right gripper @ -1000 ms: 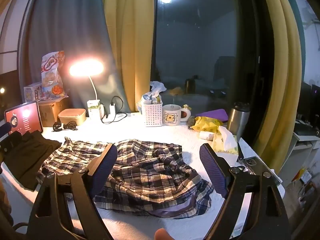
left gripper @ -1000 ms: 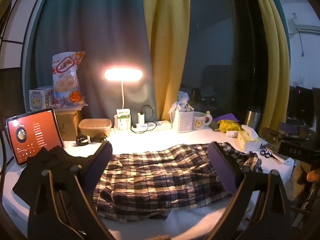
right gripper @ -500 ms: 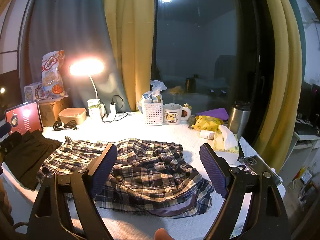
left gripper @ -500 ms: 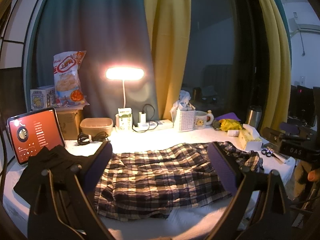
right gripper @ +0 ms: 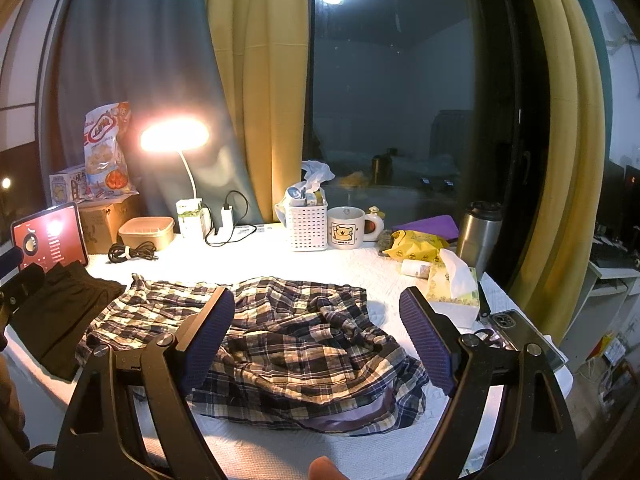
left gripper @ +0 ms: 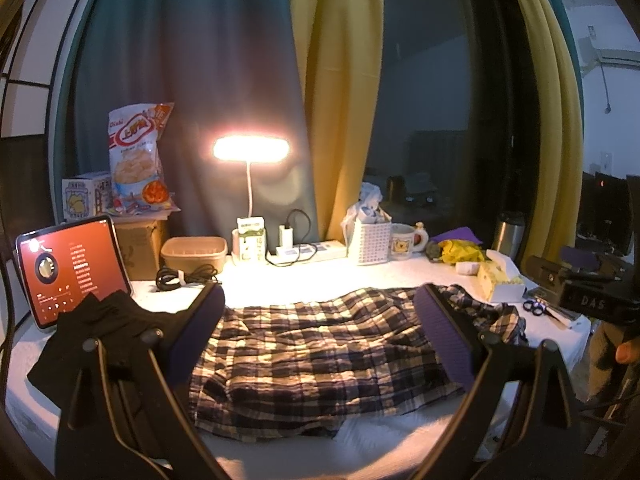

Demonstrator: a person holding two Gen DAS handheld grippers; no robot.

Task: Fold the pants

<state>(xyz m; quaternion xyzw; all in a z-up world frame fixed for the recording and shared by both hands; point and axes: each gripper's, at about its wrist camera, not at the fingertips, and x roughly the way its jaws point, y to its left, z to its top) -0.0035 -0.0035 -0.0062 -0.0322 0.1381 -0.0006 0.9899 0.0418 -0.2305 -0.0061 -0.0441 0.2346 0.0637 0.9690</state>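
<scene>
In the left wrist view the left gripper (left gripper: 320, 332) hangs wide and empty over the plaid pants (left gripper: 320, 352), which lie mid-frame on the white table (left gripper: 400, 272); a careless grab could also catch the black cloth (left gripper: 92, 344) at lower left. In the right wrist view the right gripper (right gripper: 320, 336) is equally wide and empty above the rumpled pants (right gripper: 288, 340), and a sweeping fold could knock the tissue box (right gripper: 456, 288) or phone (right gripper: 520, 332) at right, with curtains (right gripper: 256, 80) and a lit lamp (right gripper: 174, 136) behind.

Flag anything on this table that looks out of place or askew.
The plaid pants lie rumpled rather than flat, bunched into ridges at their right end, with a purple lining showing at the near edge. A black garment sits in a loose heap at their left end. Nothing looks spilled or damaged.
</scene>
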